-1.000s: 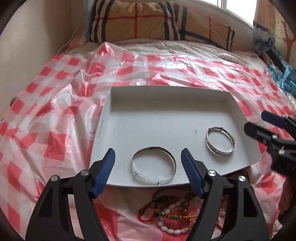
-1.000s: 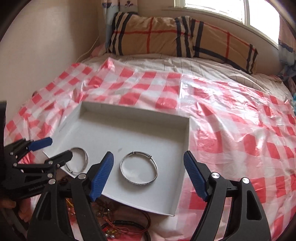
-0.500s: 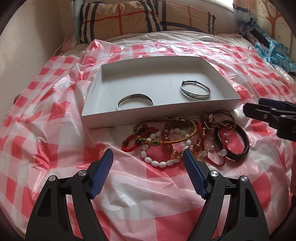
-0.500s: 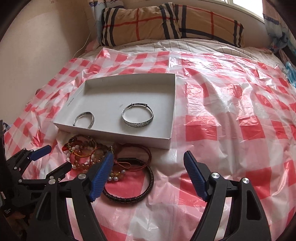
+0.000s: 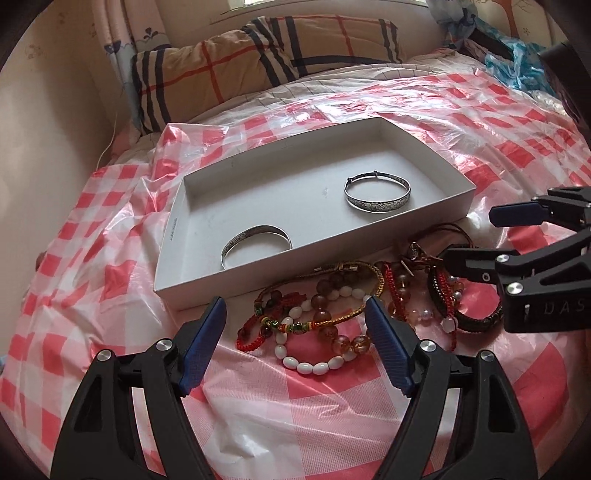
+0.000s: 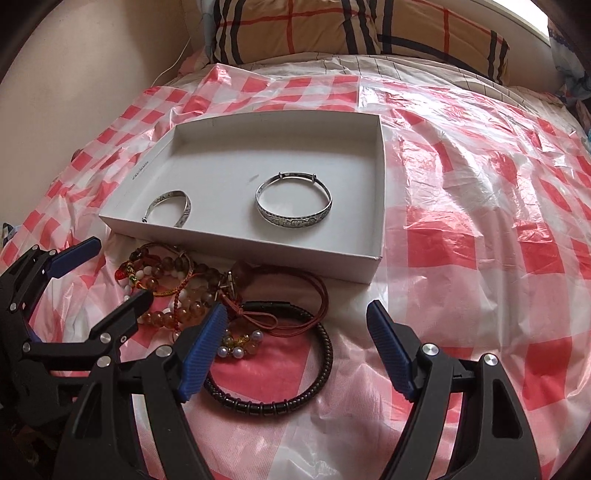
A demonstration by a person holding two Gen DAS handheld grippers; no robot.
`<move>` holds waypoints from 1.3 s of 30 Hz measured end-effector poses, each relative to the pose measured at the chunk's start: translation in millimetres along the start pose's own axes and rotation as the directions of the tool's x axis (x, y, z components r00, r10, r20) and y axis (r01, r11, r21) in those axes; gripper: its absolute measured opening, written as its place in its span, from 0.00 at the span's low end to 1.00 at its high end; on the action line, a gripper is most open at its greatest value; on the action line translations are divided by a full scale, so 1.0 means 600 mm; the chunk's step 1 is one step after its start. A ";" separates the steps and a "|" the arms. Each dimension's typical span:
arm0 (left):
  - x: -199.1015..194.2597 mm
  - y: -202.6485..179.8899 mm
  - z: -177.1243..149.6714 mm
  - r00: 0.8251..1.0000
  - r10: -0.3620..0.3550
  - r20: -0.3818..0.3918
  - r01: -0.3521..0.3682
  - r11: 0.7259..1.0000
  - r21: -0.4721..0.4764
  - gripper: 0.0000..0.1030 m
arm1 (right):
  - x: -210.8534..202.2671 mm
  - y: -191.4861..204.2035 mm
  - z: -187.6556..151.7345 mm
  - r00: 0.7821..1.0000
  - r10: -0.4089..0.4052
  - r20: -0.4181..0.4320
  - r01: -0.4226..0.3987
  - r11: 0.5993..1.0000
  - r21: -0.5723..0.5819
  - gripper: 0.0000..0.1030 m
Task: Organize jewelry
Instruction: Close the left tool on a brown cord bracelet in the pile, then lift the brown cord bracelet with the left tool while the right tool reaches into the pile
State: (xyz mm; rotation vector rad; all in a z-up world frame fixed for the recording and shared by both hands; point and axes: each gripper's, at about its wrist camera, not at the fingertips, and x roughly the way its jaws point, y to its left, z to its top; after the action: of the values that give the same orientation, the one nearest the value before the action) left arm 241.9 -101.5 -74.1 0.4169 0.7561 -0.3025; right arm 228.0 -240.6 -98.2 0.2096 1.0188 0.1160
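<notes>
A white cardboard tray [image 5: 258, 267] [image 6: 258, 247] lies on the bed and holds two silver bangles, one [image 5: 376, 208] [image 6: 293, 220] at its right and one [image 5: 258, 232] [image 6: 184, 210] at its front left. Just in front of the tray lies a tangled pile of bracelets: white beads [image 5: 310, 367], amber beads, red cords [image 6: 317, 299] and a black braided band [image 6: 295, 398] [image 5: 476, 321]. My left gripper [image 5: 295, 310] [image 6: 122, 269] stands open over the pile's left side. My right gripper [image 6: 297, 312] [image 5: 471, 236] stands open over the black band. Neither holds anything.
A red-and-white checked plastic sheet [image 6: 480, 221] covers the bed, crumpled around the tray. A plaid pillow [image 5: 258, 55] [image 6: 332, 26] lies at the head, and a wall runs along the left side. The two grippers are close to each other above the pile.
Both grippers have drawn back from over the tray and sunk towards the bracelet pile, which now lies between their fingers. The left view has rolled. The jaws stay open.
</notes>
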 end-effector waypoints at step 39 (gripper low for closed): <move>0.020 0.045 0.005 0.974 -0.225 -0.004 0.221 0.962 -0.160 0.48 | -0.021 -0.021 0.018 0.991 0.120 0.065 -0.128 0.983 0.132 0.64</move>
State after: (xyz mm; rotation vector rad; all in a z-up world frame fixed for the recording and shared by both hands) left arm 262.6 -80.7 -73.9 0.1842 0.8439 -0.4462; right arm 230.6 -256.5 -85.0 0.3986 0.9577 0.1534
